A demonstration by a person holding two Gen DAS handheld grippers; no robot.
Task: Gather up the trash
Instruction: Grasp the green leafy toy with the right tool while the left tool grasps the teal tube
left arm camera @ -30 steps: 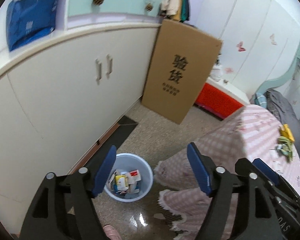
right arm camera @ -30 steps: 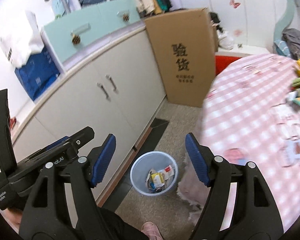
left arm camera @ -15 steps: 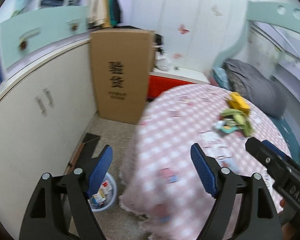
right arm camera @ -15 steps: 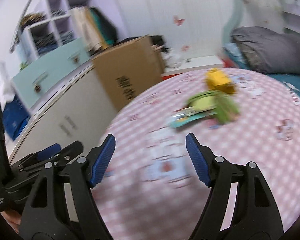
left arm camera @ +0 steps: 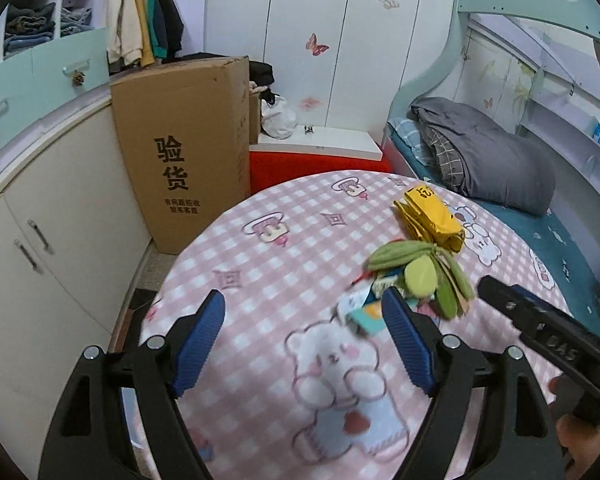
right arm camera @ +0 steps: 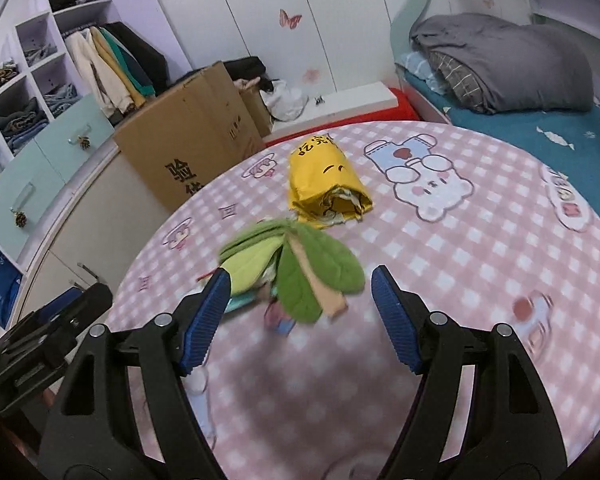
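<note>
A heap of trash lies on the round table with a pink checked cloth (left arm camera: 260, 264): green leaf-shaped scraps (right arm camera: 300, 268) over paper wrappers (left arm camera: 364, 312), and a crumpled yellow bag (right arm camera: 328, 184) just behind. The leaves (left arm camera: 420, 268) and yellow bag (left arm camera: 428, 220) also show in the left wrist view. My right gripper (right arm camera: 300, 320) is open and empty, hovering just short of the green scraps. My left gripper (left arm camera: 304, 340) is open and empty over the cloth, left of the heap. The right gripper's body (left arm camera: 548, 340) shows in the left wrist view.
A tall cardboard box (left arm camera: 188, 152) stands on the floor behind the table, beside white cabinets (left arm camera: 60, 208). A bed with a grey quilt (left arm camera: 480, 152) lies at the right. A red bench (left arm camera: 320, 164) sits behind the table. The table (right arm camera: 460, 240) fills the right wrist view.
Both grippers swung from the blue waste bin on the floor up and right to the table. The trash heap now lies close before the right gripper. Both stayed open.
</note>
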